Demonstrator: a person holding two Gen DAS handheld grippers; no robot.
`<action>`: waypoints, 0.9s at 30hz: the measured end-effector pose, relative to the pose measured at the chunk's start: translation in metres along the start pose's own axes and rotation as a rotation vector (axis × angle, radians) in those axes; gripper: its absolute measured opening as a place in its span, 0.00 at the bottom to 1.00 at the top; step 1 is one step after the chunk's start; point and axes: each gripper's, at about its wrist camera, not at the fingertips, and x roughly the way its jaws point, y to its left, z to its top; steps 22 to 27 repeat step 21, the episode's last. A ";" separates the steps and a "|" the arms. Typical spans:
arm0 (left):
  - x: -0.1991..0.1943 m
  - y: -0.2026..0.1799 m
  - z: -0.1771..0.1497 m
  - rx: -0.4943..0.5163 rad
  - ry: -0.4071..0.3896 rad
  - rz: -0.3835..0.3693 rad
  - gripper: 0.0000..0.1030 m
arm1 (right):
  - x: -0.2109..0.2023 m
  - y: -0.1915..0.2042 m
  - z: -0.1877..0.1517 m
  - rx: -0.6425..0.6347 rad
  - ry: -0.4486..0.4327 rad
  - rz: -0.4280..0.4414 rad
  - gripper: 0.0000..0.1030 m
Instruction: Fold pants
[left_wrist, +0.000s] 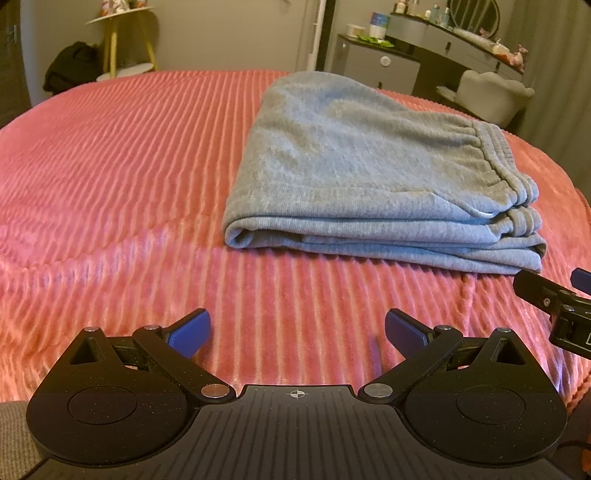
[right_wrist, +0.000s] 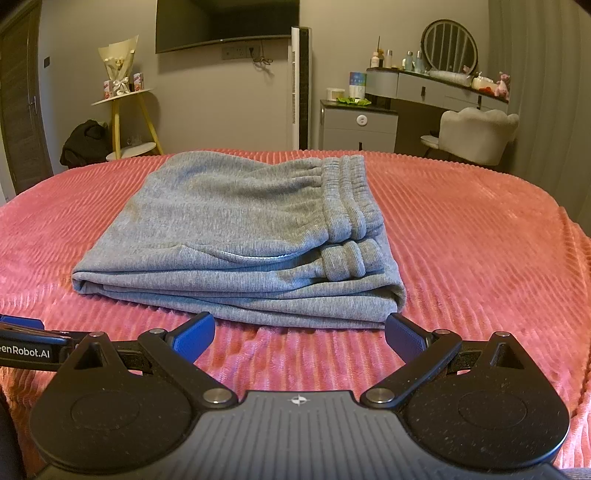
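Grey sweatpants lie folded in a flat stack on the pink ribbed bedspread, with the elastic waistband on the right side. They also show in the right wrist view. My left gripper is open and empty, a short way in front of the stack and to its left. My right gripper is open and empty, just in front of the stack's near edge, its right fingertip close to the fold. The right gripper's side shows in the left wrist view.
A yellow-legged side table and a dark bag stand beyond the bed at left. A grey dresser, vanity with mirror and white chair stand at back right.
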 end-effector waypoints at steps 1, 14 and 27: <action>0.000 0.000 0.000 0.000 0.001 0.000 1.00 | 0.000 0.000 0.000 0.000 0.000 0.000 0.96; 0.000 0.000 0.000 -0.001 0.000 -0.013 1.00 | 0.002 -0.001 -0.001 0.004 0.005 0.005 0.96; 0.001 0.001 0.000 -0.001 -0.006 -0.021 1.00 | 0.004 -0.003 0.000 0.010 0.008 0.008 0.96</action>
